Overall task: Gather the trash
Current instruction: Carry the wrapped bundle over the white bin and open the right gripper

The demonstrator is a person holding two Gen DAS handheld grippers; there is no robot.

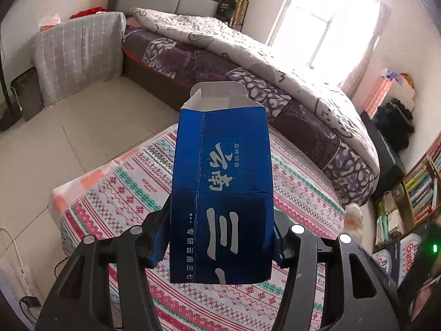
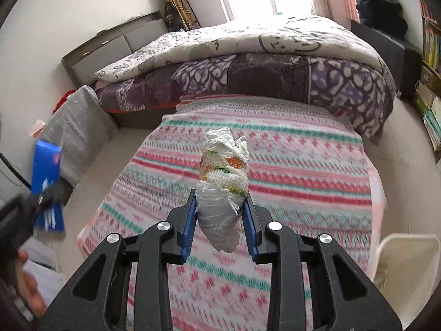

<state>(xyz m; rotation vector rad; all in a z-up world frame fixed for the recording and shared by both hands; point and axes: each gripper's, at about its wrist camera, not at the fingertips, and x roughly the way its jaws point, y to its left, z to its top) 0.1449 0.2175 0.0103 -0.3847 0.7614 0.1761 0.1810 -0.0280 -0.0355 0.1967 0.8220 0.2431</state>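
My left claw [image 1: 222, 237] grips blue open-topped cardboard carton [image 1: 222, 182], light, crushable; right claw [image 2: 220, 215] pinches soft crumpled white paper wad [image 2: 224, 176], probably tissue.

An empty blue carton [image 1: 220, 182], top flaps open, stood upright, clamped at its sides. A crumpled white wad with orange-green print [image 2: 223, 184] hung pinched, raised above the patterned cloth.

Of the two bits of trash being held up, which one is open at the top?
The blue carton in the left gripper: its white top flaps stand open. The right gripper holds a crumpled paper wad.
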